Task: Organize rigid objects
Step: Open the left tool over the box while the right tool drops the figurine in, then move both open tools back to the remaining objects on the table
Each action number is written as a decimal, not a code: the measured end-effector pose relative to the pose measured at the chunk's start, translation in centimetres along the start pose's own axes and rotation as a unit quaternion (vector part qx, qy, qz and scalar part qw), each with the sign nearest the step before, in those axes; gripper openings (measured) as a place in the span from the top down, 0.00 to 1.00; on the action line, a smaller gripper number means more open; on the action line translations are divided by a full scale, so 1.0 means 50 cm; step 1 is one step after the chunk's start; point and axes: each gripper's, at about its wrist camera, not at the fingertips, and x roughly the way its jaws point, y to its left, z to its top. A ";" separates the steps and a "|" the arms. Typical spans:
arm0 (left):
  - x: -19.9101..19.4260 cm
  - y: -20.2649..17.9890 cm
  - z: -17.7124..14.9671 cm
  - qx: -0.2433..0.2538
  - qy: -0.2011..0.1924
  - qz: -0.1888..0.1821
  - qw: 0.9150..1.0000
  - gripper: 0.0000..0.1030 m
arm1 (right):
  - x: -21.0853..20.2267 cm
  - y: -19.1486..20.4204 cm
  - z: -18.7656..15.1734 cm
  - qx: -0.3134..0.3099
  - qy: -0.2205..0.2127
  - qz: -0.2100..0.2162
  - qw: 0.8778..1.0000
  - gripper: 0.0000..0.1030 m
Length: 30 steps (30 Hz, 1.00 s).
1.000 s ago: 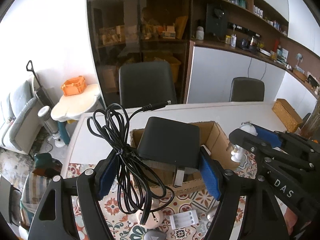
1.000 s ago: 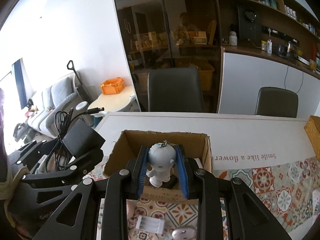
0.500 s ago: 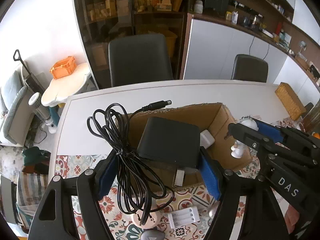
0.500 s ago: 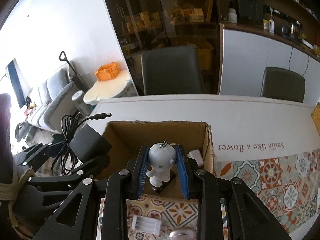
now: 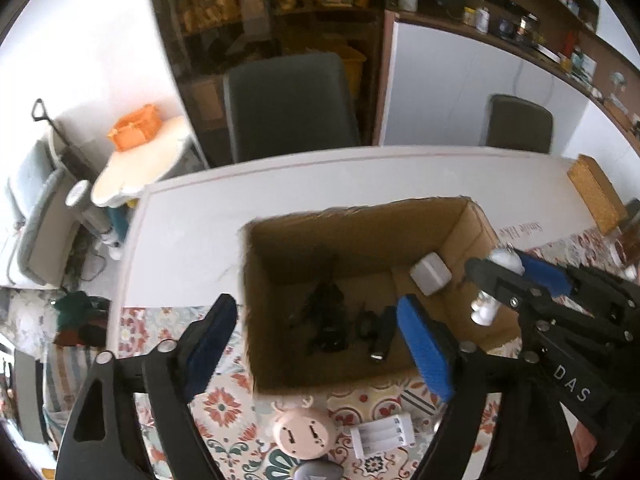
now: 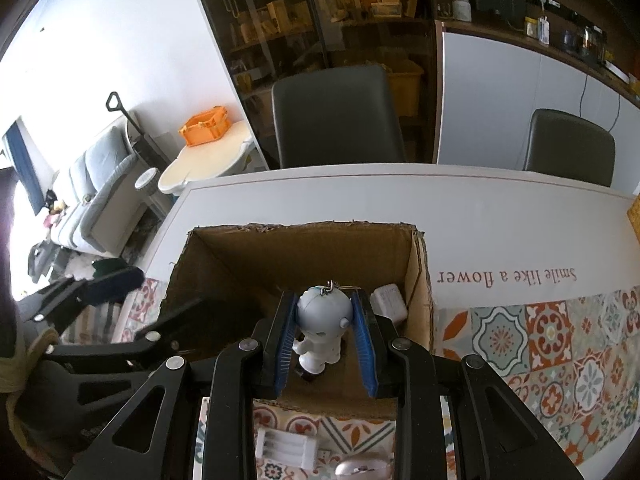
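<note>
An open cardboard box (image 5: 472,220) stands on the table; it also shows in the right wrist view (image 6: 420,280). My left gripper (image 5: 316,340) is open and empty above the box's left front. The black power adapter with its cable (image 5: 332,320) lies on the box floor, next to a white charger (image 5: 430,278). My right gripper (image 6: 324,332) is shut on a white astronaut figure (image 6: 322,328) and holds it over the box's near right side. The figure also shows in the left wrist view (image 5: 486,308).
In front of the box lie a pink round face toy (image 5: 304,432), a white battery holder (image 5: 384,436) and a grey mouse (image 6: 362,470). A wicker box (image 5: 596,188) sits at the table's far right. Two dark chairs (image 6: 336,116) stand behind the table.
My left gripper has opened and let the black adapter and cable go; they now lie inside the box. Both grippers moved forward over the box. The right gripper still holds the astronaut.
</note>
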 end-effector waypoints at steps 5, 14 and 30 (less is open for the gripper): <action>-0.023 0.035 -0.012 -0.027 -0.020 0.045 0.998 0.11 | -0.002 0.009 0.001 0.000 0.001 0.007 1.000 0.72; -0.054 0.067 -0.039 -0.042 -0.035 0.071 0.996 0.08 | -0.008 0.041 -0.001 -0.016 -0.012 -0.014 1.000 0.52; -0.153 0.068 -0.117 -0.053 -0.071 0.067 0.994 0.08 | -0.103 0.065 -0.064 -0.011 -0.032 -0.044 0.998 0.48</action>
